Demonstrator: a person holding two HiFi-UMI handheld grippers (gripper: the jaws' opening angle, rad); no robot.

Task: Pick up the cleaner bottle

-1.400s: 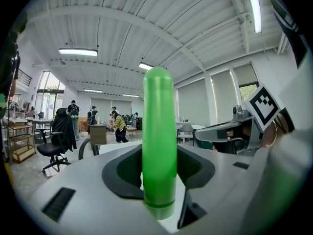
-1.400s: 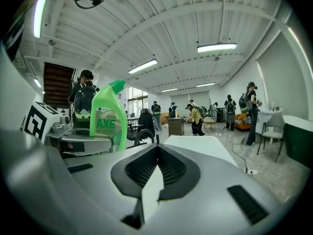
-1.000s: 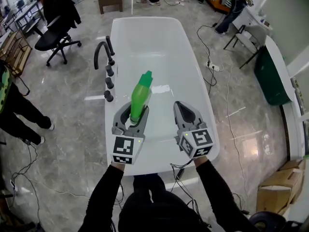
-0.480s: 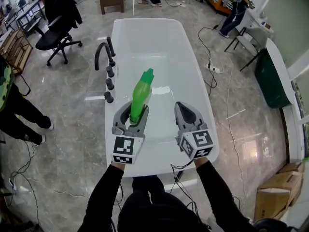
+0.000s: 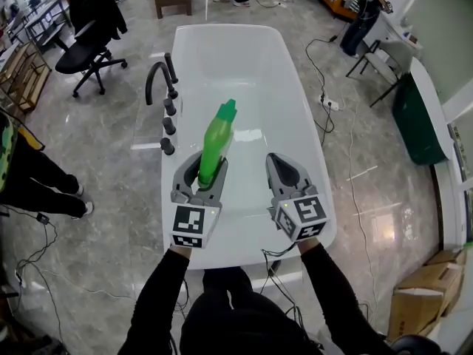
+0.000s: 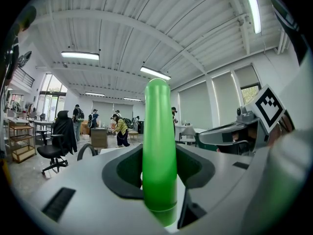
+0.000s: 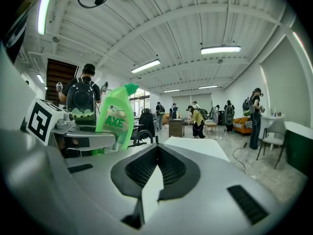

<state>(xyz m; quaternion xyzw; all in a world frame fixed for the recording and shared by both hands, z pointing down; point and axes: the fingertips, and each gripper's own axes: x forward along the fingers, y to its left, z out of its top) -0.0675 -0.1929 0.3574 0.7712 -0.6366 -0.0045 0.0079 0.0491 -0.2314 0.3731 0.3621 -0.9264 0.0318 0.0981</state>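
Observation:
The green cleaner bottle (image 5: 216,139) stands upright and lifted above the white bathtub (image 5: 244,65), with its cap tilted away from me. My left gripper (image 5: 201,170) is shut on the bottle's lower body, one jaw on each side. In the left gripper view the bottle (image 6: 159,146) fills the gap between the jaws. My right gripper (image 5: 284,167) hovers level beside it on the right, shut with nothing in it. From the right gripper view the bottle (image 7: 116,114) shows at the left, held in the left gripper (image 7: 83,131).
A black curved tap (image 5: 157,80) and black knobs (image 5: 168,126) line the tub's left rim. On the marble floor are an office chair (image 5: 81,50), cables (image 5: 321,95), cardboard boxes (image 5: 429,287) and a dark green bin (image 5: 414,117). People stand at the left and far back.
Both grippers and the bottle keep their places. The person at the left edge has shifted a little.

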